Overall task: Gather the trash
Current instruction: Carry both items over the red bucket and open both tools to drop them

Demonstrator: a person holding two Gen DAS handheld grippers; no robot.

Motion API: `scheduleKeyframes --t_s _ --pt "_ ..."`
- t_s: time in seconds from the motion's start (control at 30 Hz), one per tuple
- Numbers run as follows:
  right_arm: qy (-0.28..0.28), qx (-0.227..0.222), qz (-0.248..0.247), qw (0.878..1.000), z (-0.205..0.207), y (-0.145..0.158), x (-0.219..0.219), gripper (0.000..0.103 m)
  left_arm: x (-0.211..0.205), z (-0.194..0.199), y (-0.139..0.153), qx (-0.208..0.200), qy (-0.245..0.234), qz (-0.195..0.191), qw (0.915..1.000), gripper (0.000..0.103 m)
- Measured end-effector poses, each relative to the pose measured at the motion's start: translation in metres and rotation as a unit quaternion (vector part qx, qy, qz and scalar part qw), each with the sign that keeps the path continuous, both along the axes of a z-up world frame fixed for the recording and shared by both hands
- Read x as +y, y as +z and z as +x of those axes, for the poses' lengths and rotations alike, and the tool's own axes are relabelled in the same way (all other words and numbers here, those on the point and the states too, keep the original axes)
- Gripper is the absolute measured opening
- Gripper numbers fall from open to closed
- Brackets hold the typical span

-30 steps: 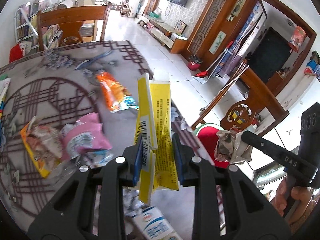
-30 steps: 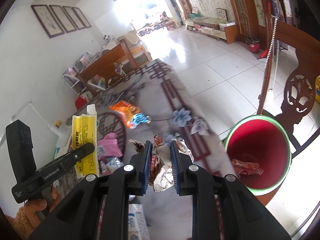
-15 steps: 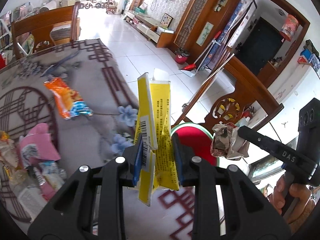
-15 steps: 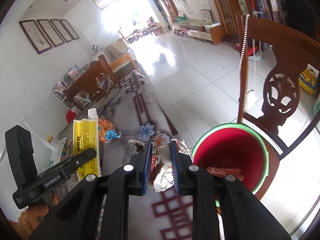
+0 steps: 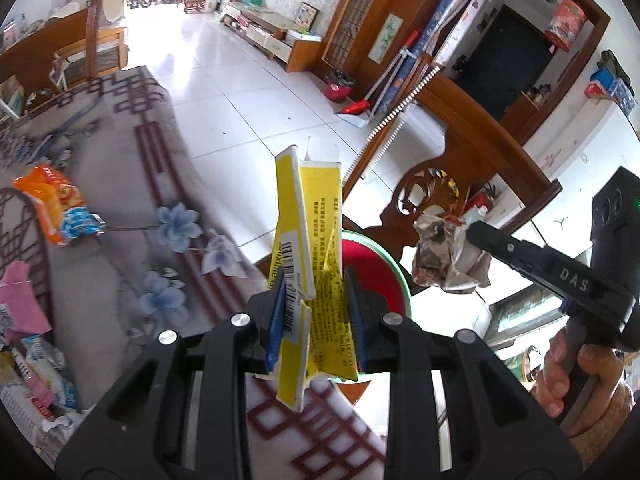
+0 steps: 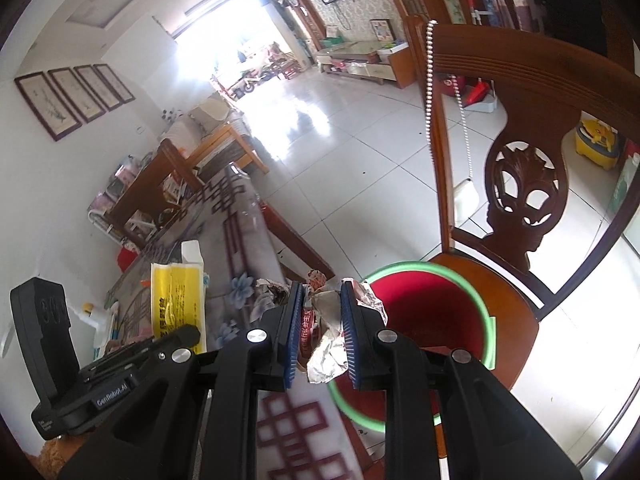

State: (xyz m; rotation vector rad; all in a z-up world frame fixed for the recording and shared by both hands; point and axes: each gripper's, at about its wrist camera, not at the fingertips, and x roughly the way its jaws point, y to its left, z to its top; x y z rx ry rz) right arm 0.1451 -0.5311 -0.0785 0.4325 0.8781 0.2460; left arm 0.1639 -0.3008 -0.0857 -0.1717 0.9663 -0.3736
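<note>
My left gripper (image 5: 314,312) is shut on a flattened yellow carton (image 5: 316,248), which stands upright between the blue pads. My right gripper (image 6: 320,334) is shut on a crumpled silver foil wrapper (image 6: 326,340). The same wrapper (image 5: 444,258) shows at the right gripper's tip in the left wrist view. A red bin with a green rim (image 6: 436,316) stands on a wooden chair seat just beyond the table edge, right ahead of both grippers. In the left wrist view the bin (image 5: 372,276) is partly hidden behind the carton.
The patterned table cloth (image 5: 120,184) carries an orange snack bag (image 5: 56,208), a pink wrapper (image 5: 22,300) and more packets at the left. A carved wooden chair back (image 6: 520,184) rises behind the bin. White tiled floor (image 6: 360,168) lies beyond the table edge.
Both grippers have travelled together across the table toward its edge, each keeping its load. The red bin has come much closer and the litter on the cloth has slid off to the left.
</note>
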Motion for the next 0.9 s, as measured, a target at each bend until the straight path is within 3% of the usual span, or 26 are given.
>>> scheduleKeyframes --t_s 0.43,0.53,0.57,0.6,0.67,0.9 --pt "-0.017 0.012 0.012 1.000 0.015 -0.013 -0.039 0.019 -0.054 0.019 -0.021 0.026 -0.041 0.007 0.9988 0.029" --pt "-0.022 0.011 0.018 1.000 0.017 -0.015 -0.045 0.029 -0.060 0.021 -0.023 0.030 -0.046 0.011 0.9984 0.033" --pt "-0.024 0.010 0.022 0.999 0.018 -0.016 -0.047 0.032 -0.061 0.021 -0.024 0.031 -0.048 0.014 0.9983 0.040" --pt "-0.026 0.010 0.028 0.999 0.018 -0.017 -0.049 0.041 -0.062 0.022 -0.024 0.029 -0.048 0.016 0.9983 0.057" --pt "-0.032 0.012 0.034 0.999 0.019 -0.018 -0.051 0.049 -0.061 0.020 -0.021 0.017 -0.041 0.015 0.9989 0.068" --pt "-0.032 0.017 0.039 0.999 0.019 -0.018 -0.050 0.051 -0.054 0.020 -0.017 0.010 -0.030 0.020 0.9993 0.068"
